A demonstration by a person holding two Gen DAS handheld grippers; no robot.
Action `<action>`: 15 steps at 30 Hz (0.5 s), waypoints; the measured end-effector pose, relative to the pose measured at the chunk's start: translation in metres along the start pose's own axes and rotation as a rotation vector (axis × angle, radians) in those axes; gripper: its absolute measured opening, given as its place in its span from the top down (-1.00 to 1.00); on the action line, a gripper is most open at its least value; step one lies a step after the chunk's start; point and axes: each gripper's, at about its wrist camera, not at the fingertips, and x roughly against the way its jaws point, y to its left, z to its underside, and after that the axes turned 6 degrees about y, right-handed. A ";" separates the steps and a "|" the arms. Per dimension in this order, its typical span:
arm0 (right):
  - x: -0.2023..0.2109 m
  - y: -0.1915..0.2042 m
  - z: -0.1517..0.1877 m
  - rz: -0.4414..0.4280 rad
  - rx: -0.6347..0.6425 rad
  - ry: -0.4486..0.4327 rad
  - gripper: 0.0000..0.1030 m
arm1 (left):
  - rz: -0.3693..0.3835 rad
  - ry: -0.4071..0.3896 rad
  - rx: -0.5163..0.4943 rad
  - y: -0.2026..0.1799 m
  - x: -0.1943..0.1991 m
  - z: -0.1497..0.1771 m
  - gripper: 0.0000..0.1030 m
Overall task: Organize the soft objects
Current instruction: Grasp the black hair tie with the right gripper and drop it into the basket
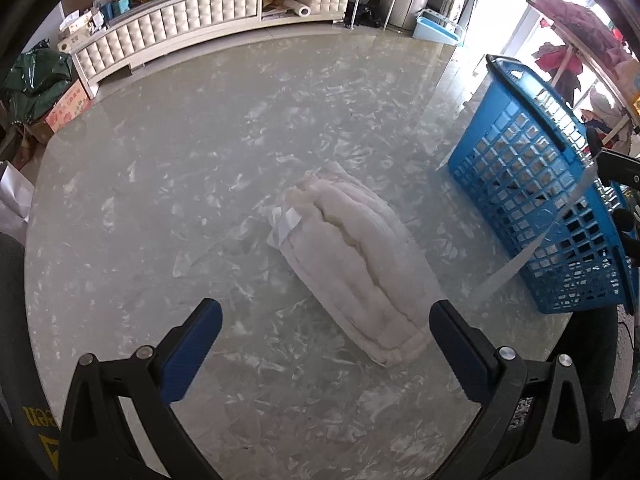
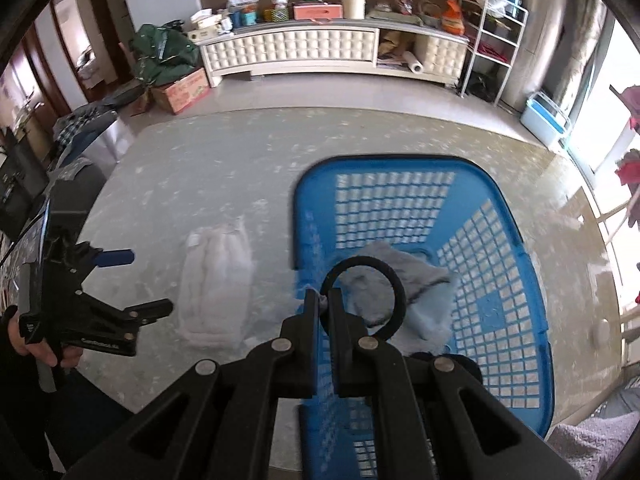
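Observation:
A folded white towel (image 1: 352,256) (image 2: 218,280) lies on the round grey marbled table (image 1: 160,184) (image 2: 200,152). My left gripper (image 1: 325,309) (image 2: 140,282) hovers open just above the towel's near end, with nothing between its blue pads. To the right stands a blue lattice basket (image 1: 540,200) (image 2: 400,162) holding a grey cloth (image 2: 412,270) and a light blue cloth (image 2: 434,316). Over the basket's left rim my right gripper (image 2: 323,294) (image 1: 616,164) is shut on a black ring (image 2: 394,280). A pale strip (image 1: 560,220) hangs below it in the left wrist view.
A person's hand (image 2: 40,344) grips the left tool at the table's left edge. Beyond the table are a long white padded cabinet (image 2: 320,52) crowded with boxes, a cardboard box (image 2: 184,90) on the floor, a white wire rack (image 2: 492,40) and a clothes rack (image 1: 576,40) by the window.

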 end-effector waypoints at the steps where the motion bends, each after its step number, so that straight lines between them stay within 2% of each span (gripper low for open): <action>1: -0.002 -0.004 0.000 0.000 -0.008 0.004 0.92 | 0.000 0.007 0.007 0.000 -0.003 -0.001 -1.00; 6: -0.013 -0.025 0.000 -0.008 -0.035 0.032 0.92 | 0.010 0.040 0.039 0.002 -0.020 -0.008 -1.00; 15: -0.033 -0.034 -0.007 -0.028 -0.034 0.087 0.91 | 0.028 0.074 0.075 0.004 -0.044 -0.020 -1.00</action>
